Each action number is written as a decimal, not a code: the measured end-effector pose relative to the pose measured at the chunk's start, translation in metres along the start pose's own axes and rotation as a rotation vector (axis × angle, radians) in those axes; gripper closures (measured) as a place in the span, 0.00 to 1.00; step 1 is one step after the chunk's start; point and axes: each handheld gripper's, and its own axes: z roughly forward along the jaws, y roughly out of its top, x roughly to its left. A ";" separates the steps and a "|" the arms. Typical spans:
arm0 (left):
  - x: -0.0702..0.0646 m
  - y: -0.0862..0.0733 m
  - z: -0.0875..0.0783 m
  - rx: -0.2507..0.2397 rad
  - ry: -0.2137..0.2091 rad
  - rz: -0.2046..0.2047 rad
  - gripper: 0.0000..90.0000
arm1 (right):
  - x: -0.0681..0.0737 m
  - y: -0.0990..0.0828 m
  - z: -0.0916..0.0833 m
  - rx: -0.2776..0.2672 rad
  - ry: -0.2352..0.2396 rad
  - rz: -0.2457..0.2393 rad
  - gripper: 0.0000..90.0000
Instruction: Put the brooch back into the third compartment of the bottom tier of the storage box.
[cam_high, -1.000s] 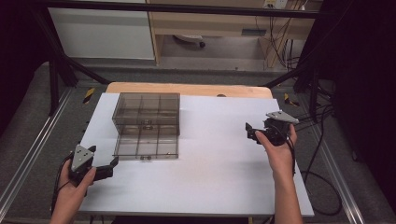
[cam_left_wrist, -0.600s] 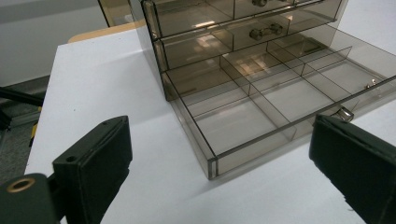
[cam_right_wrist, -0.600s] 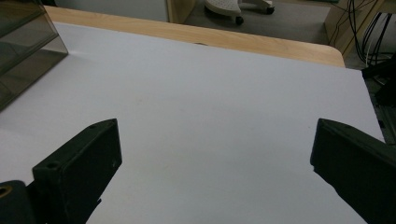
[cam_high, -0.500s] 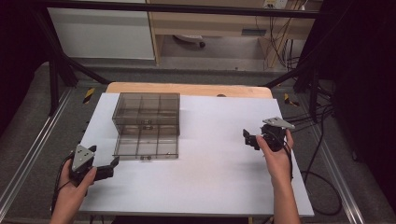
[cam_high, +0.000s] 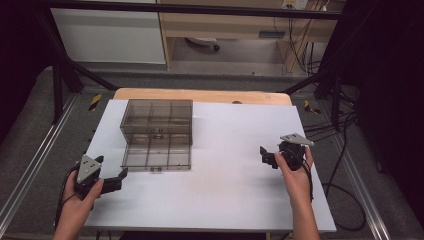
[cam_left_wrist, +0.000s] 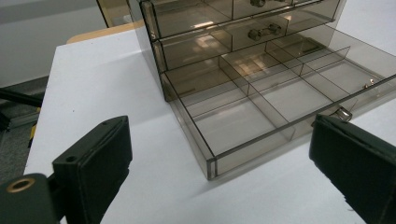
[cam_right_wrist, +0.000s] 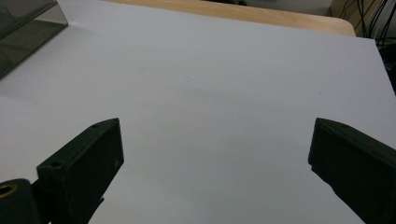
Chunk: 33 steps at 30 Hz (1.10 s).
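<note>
A smoked clear drawer cabinet stands at the back left of the white table. Its bottom drawer is pulled out toward me, and its divided compartments look empty. In the left gripper view the drawer lies just ahead, with its near corner between the jaws' line of sight. My left gripper is open at the near left, just short of the drawer's front left corner. Over bare table at the right, my right gripper is open and holds nothing.
A wooden tabletop edge shows behind the white sheet. Black frame bars and cables run along the right side. Small metal handles sit on the shut upper drawers.
My right gripper has drawn back toward the near edge of the table, a little lower in the high view. The left gripper has hardly moved.
</note>
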 end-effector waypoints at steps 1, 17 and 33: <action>0.000 0.000 0.000 0.000 0.000 0.000 0.07 | 0.000 -0.001 0.000 0.003 0.002 -0.001 0.04; -0.004 0.002 0.000 -0.008 -0.009 0.014 0.06 | 0.012 -0.032 -0.023 0.066 0.035 -0.048 0.06; -0.029 0.015 -0.002 -0.043 -0.101 -0.007 0.08 | 0.022 -0.052 -0.029 0.117 0.118 -0.055 0.05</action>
